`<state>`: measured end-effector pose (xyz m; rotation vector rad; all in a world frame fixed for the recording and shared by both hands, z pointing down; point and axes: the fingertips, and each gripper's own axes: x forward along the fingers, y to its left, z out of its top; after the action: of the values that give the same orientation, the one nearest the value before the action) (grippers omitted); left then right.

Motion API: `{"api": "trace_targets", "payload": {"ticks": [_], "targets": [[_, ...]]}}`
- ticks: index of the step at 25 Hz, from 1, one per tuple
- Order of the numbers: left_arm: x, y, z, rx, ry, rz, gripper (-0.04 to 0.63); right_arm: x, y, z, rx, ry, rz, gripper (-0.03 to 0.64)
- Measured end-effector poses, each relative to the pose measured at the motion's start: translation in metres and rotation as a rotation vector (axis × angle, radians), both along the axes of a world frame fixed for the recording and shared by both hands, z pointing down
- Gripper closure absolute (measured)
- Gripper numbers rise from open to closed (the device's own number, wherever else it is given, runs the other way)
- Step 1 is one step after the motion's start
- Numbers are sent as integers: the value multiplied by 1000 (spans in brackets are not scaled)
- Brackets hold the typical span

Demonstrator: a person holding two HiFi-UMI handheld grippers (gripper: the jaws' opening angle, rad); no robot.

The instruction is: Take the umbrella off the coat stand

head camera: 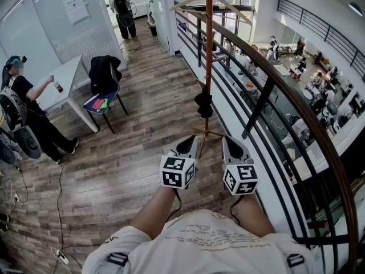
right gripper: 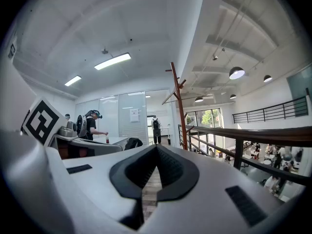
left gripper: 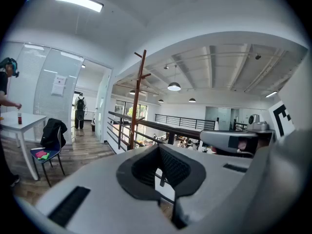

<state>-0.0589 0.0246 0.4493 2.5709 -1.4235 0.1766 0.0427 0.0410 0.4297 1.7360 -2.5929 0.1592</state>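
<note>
Approach stage: left gripper (head camera: 187, 145) and right gripper (head camera: 232, 146), fingers together and empty, hover short of the black umbrella (head camera: 203, 104) on the coat stand (head camera: 208, 50); next, reach in and open.

Coat stand (head camera: 209, 56) red-brown; umbrella (head camera: 203, 104) black; left tongs (head camera: 187, 146), right tongs (head camera: 232, 148) white, black-padded; floor (head camera: 131, 158) brown.

Grey tools (head camera: 188, 146) (head camera: 232, 147), black-white marker cubes (head camera: 177, 172) (head camera: 240, 179); white shirt (head camera: 199, 241).
</note>
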Motion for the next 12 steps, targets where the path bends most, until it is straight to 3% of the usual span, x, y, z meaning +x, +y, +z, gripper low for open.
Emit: {"api": "trace_targets", "payload": {"ticks": [12], "targets": [[16, -9, -2, -3, -9, -23, 591, 16, -9, 1, -7, -26, -22, 615]]}}
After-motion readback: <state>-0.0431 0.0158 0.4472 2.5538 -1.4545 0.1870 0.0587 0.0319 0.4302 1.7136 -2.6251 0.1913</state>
